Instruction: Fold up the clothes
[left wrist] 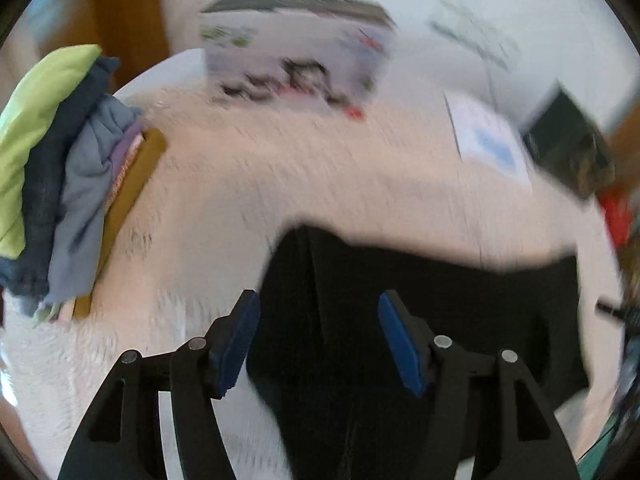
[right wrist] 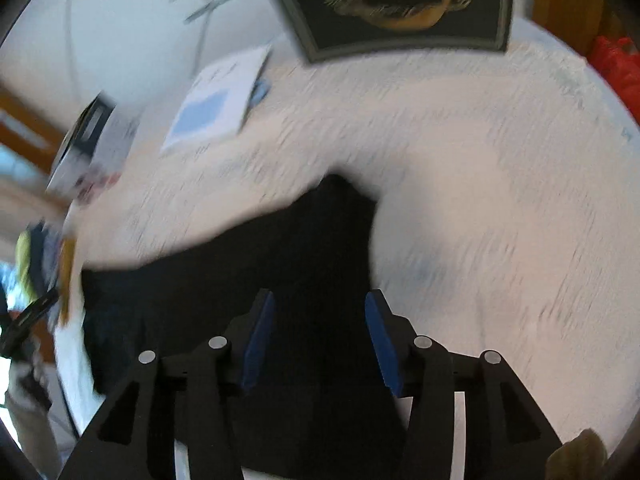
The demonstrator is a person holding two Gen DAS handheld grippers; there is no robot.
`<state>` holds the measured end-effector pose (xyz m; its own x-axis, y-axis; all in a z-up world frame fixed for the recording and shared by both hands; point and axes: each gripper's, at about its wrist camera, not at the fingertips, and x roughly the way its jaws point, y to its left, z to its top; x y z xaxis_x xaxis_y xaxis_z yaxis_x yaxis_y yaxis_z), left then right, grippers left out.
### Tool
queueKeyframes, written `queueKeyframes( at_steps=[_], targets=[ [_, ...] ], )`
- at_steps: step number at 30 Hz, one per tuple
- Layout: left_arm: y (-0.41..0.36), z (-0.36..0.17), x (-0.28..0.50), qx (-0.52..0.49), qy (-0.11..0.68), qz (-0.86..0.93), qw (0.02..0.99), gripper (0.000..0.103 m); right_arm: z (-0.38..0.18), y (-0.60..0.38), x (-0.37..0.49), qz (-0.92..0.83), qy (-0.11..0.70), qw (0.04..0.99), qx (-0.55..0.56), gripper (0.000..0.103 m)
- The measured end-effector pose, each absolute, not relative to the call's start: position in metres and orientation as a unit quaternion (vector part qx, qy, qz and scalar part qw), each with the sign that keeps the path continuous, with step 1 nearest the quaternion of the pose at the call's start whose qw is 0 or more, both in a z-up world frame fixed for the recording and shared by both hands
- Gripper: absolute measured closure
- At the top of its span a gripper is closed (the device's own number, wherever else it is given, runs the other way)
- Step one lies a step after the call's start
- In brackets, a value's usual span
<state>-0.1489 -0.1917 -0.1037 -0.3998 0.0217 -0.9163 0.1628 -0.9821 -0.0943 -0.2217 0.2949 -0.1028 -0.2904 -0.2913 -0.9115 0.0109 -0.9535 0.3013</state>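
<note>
a white paper sheet with a blue patch (left wrist: 490, 140) lies near a blurred printed box (left wrist: 296, 60).

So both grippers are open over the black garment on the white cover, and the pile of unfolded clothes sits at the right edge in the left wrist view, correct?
Not quite: the left wrist view shows the pile of clothes at the left edge, not the right. The rest holds.
</note>
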Motion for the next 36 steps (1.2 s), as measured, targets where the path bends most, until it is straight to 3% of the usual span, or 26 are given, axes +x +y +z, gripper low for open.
queueKeyframes(
  at_steps=[13, 14, 16, 18, 23, 26, 28, 29, 33, 36],
  targets=[
    [-0.148, -0.159, -0.047, 0.598, 0.018, -0.800, 0.032, 0.041, -0.147, 0.309, -0.124, -0.762, -0.145, 0.094, 0.624, 0.056],
    [-0.150, -0.159, -0.046, 0.596, 0.023, -0.802, 0.034, 0.044, -0.149, 0.308, -0.122, -0.763, -0.143, 0.095, 0.623, 0.056],
    [-0.154, -0.157, -0.044, 0.593, 0.031, -0.804, 0.037, 0.069, -0.150, 0.308, -0.123, -0.763, -0.144, 0.092, 0.623, 0.056],
    [-0.158, -0.155, -0.043, 0.590, 0.041, -0.806, 0.041, 0.086, -0.152, 0.307, -0.124, -0.763, -0.146, 0.089, 0.623, 0.056],
    [-0.174, -0.150, -0.037, 0.582, 0.083, -0.808, 0.031, 0.091, -0.153, 0.314, -0.125, -0.760, -0.170, 0.086, 0.622, 0.056],
    [-0.203, -0.147, -0.031, 0.573, 0.141, -0.807, 0.031, 0.084, -0.153, 0.314, -0.125, -0.760, -0.173, 0.084, 0.621, 0.057],
    [-0.217, -0.144, -0.028, 0.569, 0.161, -0.805, 0.038, 0.062, -0.153, 0.312, -0.125, -0.760, -0.170, 0.082, 0.622, 0.057],
    [-0.222, -0.142, -0.027, 0.568, 0.159, -0.806, 0.046, 0.058, -0.153, 0.311, -0.125, -0.761, -0.168, 0.081, 0.622, 0.057],
    [-0.224, -0.127, -0.025, 0.562, 0.156, -0.811, 0.046, 0.049, -0.152, 0.307, -0.124, -0.762, -0.161, 0.077, 0.623, 0.057],
    [-0.239, -0.108, -0.015, 0.546, 0.176, -0.817, 0.052, 0.048, -0.152, 0.308, -0.125, -0.761, -0.168, 0.077, 0.622, 0.057]
  ],
)
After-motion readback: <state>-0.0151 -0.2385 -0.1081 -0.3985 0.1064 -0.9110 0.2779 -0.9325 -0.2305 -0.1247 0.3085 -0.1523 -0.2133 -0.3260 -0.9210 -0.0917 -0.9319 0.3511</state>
